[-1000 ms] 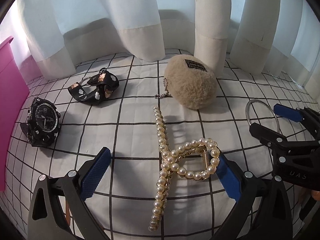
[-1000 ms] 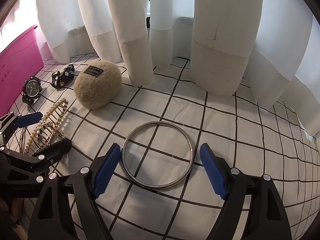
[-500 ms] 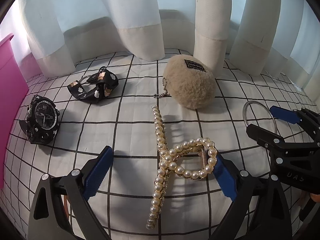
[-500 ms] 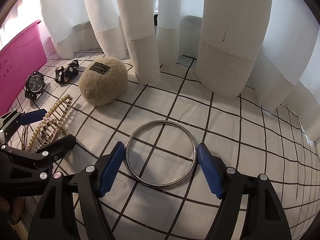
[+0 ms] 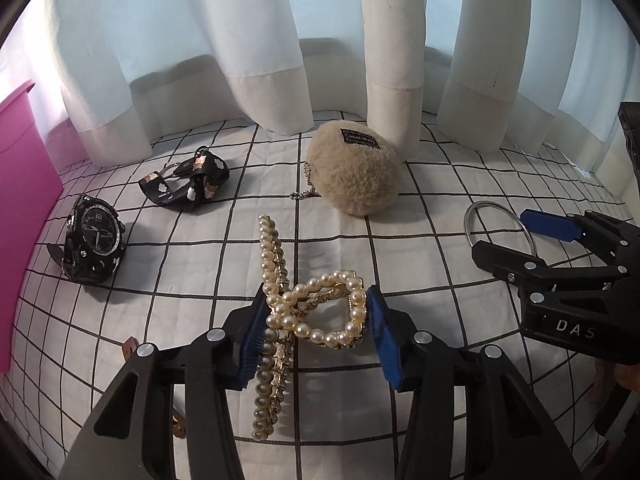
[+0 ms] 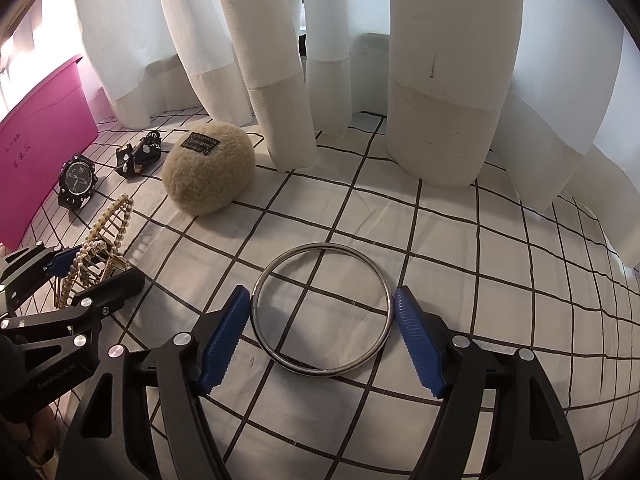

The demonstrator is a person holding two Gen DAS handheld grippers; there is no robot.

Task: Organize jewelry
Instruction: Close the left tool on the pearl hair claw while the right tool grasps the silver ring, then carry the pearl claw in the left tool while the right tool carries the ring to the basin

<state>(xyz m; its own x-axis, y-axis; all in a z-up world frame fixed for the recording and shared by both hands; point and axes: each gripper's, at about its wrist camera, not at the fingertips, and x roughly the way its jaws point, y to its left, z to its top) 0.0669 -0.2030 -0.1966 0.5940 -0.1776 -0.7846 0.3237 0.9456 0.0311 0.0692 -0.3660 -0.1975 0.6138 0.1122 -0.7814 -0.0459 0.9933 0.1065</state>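
A pearl hair claw [image 5: 272, 264] lies on the checked cloth, and in the right wrist view it [image 6: 108, 224] shows at the left. My left gripper [image 5: 316, 308] is closing on it, one blue pad against the pearl row and the other against the pearl loop. That gripper [image 6: 92, 268] also shows at the left edge of the right wrist view. A thin metal bangle [image 6: 320, 245] lies flat on the cloth. My right gripper [image 6: 322, 300] spans its widest part, with both pads touching the rim. The left wrist view shows this gripper [image 5: 520, 240] over the bangle [image 5: 466, 228].
On the checked cloth [image 5: 420, 264] lie a black wristwatch [image 5: 94, 240], a black flower-print strap [image 5: 184, 184] and a furry beige pouch [image 5: 356, 176] with a small chain. A pink box [image 5: 20, 200] stands at the left. White curtains [image 5: 272, 80] hang along the back.
The left jaws have gone from wide apart to closed against the pearl hair claw. The right jaws narrowed slightly onto the bangle's rim.
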